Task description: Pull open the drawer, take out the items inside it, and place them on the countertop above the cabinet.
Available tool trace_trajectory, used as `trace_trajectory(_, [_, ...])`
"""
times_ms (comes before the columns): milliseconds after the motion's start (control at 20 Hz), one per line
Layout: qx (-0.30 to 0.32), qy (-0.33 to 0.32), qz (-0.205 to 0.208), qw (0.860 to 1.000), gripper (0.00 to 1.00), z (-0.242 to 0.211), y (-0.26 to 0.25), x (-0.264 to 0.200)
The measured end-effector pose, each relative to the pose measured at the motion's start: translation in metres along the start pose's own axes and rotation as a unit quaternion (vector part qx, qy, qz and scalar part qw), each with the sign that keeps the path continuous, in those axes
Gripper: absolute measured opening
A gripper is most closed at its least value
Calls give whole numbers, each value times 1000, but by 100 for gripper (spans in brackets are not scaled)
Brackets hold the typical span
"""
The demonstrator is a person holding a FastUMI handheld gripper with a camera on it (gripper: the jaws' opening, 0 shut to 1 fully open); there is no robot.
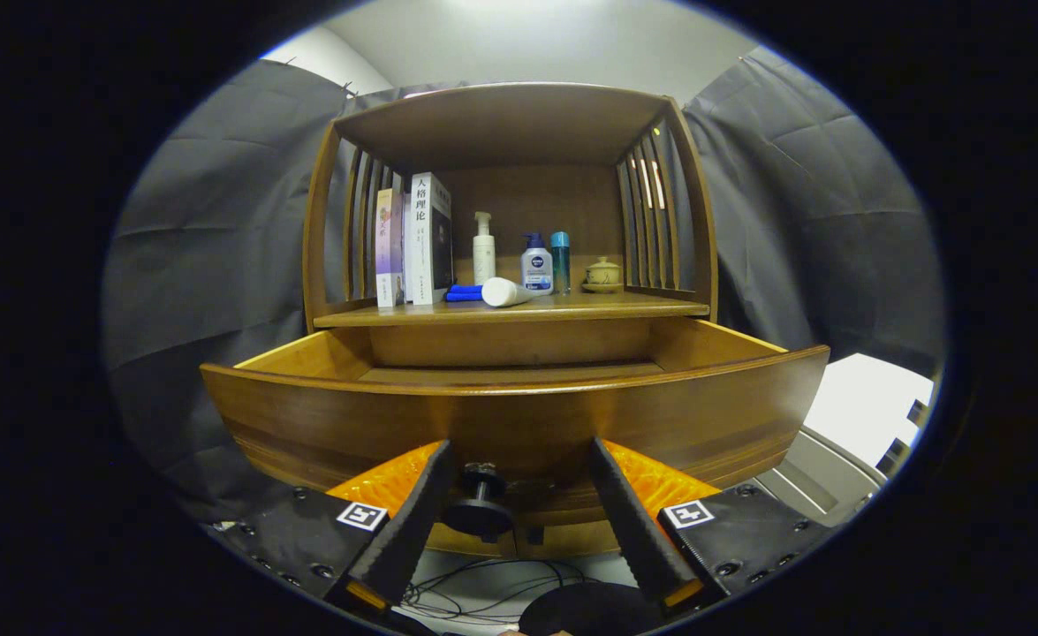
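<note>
The wooden drawer [519, 415] of the cabinet stands pulled out towards me. Its front panel hides most of the inside, and I see no item on the strip of drawer floor that shows. A dark round knob [481, 502] sticks out of the drawer front. My gripper [519, 459] is open, with the knob between the fingers and closer to the left finger [412, 521]; the right finger [629, 512] stays well apart from it. On the countertop [572, 306] above the drawer lies a white tube [501, 291] with a blue cap.
Also on the countertop stand two books [417, 238] at the left, a white pump bottle [483, 252], a small white-and-blue bottle [536, 265], a teal bottle [560, 261] and a small lidded pot [602, 276]. Slatted side walls and a roof enclose the shelf. Cables [483, 587] lie below the drawer.
</note>
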State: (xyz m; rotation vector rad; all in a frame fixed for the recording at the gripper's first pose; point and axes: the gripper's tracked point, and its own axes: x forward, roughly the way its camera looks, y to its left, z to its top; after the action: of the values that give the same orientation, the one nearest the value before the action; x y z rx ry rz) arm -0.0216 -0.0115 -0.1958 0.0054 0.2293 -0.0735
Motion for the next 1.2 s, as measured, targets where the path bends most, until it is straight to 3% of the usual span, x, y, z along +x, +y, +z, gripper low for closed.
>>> trace_trajectory(1200, [-14, 23, -7, 1000, 98, 21, 2, 90])
